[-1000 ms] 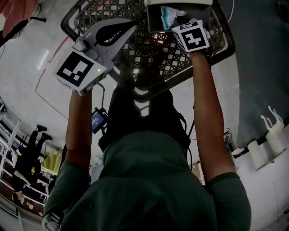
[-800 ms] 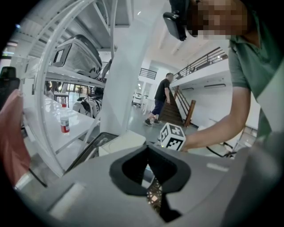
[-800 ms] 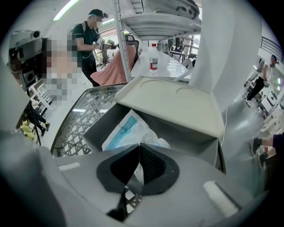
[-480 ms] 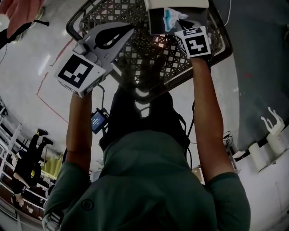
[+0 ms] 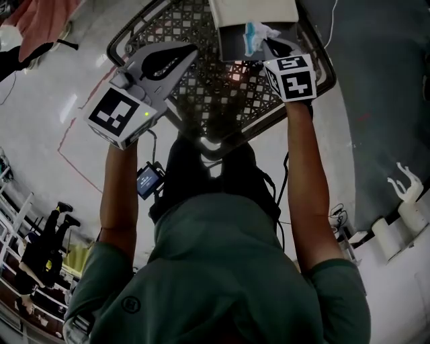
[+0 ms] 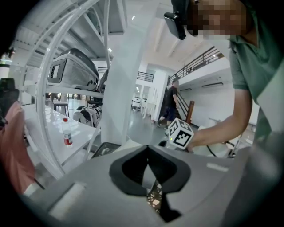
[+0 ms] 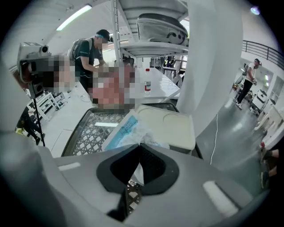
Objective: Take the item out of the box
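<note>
1. A black lattice crate (image 5: 222,97) is seen on the pale floor (image 5: 47,101); every place below is given from this crate.
2. A white box (image 5: 254,11) is set inside the crate at its far side, with its dark opening turned toward the crate's middle.
3. The right gripper (image 5: 267,43) is held over the far part of the crate, just at the box's opening. Its jaws are pressed together on a crumpled blue-and-white plastic packet (image 5: 255,32).
4. In the right gripper view, the packet (image 7: 126,128) is seen coming out of the closed tips of the right gripper (image 7: 140,144). It is spread above the crate's lattice (image 7: 91,133), in front of the box (image 7: 171,126).
5. Whether the packet's far end is still inside the box cannot be told.
6. The left gripper (image 5: 191,48) is held over the left part of the crate, well apart from the box.
7. In the left gripper view, the jaws of the left gripper (image 6: 147,148) are seen closed tip to tip, with nothing caught between them.
</note>
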`<state>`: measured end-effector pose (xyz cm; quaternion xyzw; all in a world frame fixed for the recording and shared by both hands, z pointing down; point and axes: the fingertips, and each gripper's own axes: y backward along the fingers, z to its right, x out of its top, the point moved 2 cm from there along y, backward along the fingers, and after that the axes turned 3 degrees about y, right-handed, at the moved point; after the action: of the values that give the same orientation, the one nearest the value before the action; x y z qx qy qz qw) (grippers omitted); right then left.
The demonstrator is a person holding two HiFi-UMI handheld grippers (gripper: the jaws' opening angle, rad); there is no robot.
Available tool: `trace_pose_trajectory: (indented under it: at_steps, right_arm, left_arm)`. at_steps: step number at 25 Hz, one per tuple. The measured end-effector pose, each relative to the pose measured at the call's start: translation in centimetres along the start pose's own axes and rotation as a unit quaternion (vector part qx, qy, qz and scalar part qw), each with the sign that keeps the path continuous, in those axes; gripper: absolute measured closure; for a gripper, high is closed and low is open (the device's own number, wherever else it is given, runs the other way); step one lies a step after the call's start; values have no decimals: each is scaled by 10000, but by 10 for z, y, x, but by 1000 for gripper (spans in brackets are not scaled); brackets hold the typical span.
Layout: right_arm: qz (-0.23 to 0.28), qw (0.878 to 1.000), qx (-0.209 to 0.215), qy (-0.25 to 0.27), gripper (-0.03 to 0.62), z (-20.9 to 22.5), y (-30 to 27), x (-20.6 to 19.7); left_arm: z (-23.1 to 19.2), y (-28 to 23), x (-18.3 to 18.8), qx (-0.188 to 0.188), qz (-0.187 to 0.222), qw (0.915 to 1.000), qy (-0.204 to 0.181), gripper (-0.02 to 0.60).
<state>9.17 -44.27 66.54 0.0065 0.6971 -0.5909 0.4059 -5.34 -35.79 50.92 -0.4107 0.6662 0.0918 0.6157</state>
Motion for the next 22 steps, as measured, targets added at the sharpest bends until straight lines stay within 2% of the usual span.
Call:
trace_pose_trajectory:
  at_steps: [10, 22]
  right_arm:
    - [884, 9960, -120, -102, 586, -12, 83, 53]
    - [1838, 9827, -219, -5, 586, -46, 196, 101]
  left_arm:
    - [16, 33, 41, 49, 123, 9995, -272, 580]
    - [47, 83, 88, 147, 316, 9973, -638, 580]
